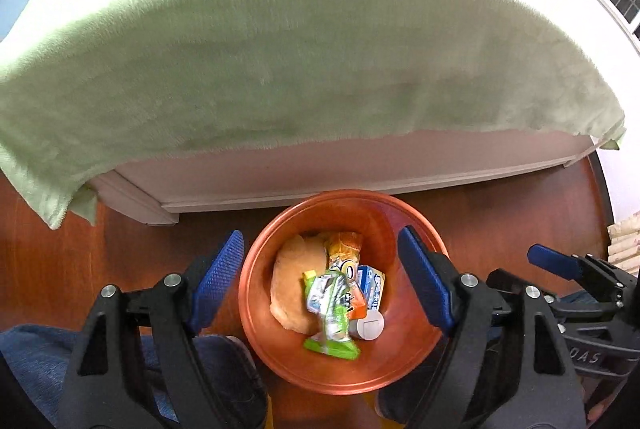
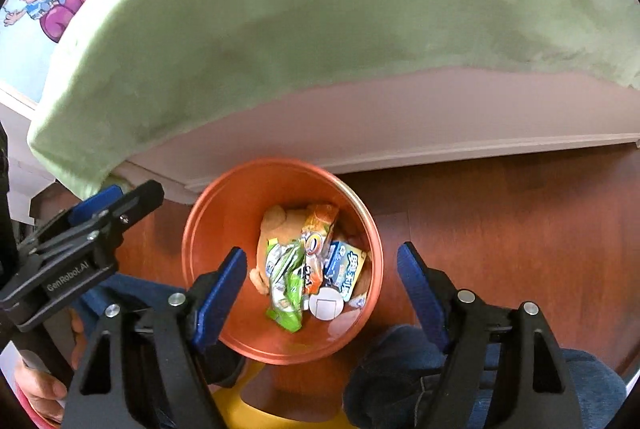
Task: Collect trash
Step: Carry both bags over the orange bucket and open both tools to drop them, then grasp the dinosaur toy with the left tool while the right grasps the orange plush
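Two open tools (image 1: pixel 320 279) (image 2: pixel 322 283) over one orange bin (image 1: pixel 280 357): three wrappers inside.

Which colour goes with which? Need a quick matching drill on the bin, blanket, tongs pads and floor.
Things:
1. trash bin
2. blanket hanging over the bed edge
3. pads on the left tongs
4. floor

Colours:
A. blue
B. pale green
C. orange
D. reddish-brown wood

Pairs: 1-C, 2-B, 3-A, 4-D
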`<state>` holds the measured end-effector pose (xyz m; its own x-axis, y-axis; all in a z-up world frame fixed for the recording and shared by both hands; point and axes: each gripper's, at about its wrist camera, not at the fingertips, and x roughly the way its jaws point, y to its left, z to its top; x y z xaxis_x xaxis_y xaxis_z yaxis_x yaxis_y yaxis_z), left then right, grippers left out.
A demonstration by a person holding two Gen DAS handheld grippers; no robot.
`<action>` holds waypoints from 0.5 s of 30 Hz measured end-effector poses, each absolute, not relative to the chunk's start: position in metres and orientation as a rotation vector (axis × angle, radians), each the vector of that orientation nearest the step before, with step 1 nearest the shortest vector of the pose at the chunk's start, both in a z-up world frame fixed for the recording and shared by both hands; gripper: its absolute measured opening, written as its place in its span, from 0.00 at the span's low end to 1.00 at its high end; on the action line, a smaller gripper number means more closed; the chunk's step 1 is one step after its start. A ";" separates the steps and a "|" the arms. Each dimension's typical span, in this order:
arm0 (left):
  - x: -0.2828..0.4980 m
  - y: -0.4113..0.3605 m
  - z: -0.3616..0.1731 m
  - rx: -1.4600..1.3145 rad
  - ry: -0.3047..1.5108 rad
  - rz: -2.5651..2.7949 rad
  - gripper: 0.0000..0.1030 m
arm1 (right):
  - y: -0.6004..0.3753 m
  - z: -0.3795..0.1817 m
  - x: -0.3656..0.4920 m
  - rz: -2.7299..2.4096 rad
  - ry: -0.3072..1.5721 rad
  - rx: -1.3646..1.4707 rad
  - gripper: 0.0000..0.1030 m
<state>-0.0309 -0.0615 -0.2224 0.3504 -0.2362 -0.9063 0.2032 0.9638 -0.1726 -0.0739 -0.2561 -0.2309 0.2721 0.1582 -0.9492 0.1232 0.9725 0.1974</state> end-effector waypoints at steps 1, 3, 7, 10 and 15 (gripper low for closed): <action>-0.032 -0.059 -0.220 -0.037 1.174 -0.283 0.75 | -0.256 -0.228 -0.074 0.025 1.290 0.248 0.74; -0.033 -0.056 -0.214 -0.048 1.160 -0.279 0.75 | -0.255 -0.220 -0.074 0.030 1.272 0.243 0.74; -0.035 -0.046 -0.191 -0.059 1.111 -0.268 0.75 | -0.253 -0.209 -0.072 0.039 1.239 0.254 0.74; -0.033 -0.039 -0.172 -0.063 1.068 -0.264 0.75 | -0.254 -0.194 -0.072 0.042 1.193 0.254 0.74; -0.022 -0.027 -0.128 -0.080 0.960 -0.252 0.82 | -0.255 -0.155 -0.063 0.065 1.070 0.257 0.74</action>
<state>-0.0223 -0.0265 -0.1285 0.5469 -0.2482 -0.7996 0.1771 0.9677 -0.1792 -0.0634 -0.2551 -0.1550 0.4817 0.1771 -0.8582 0.0713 0.9682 0.2398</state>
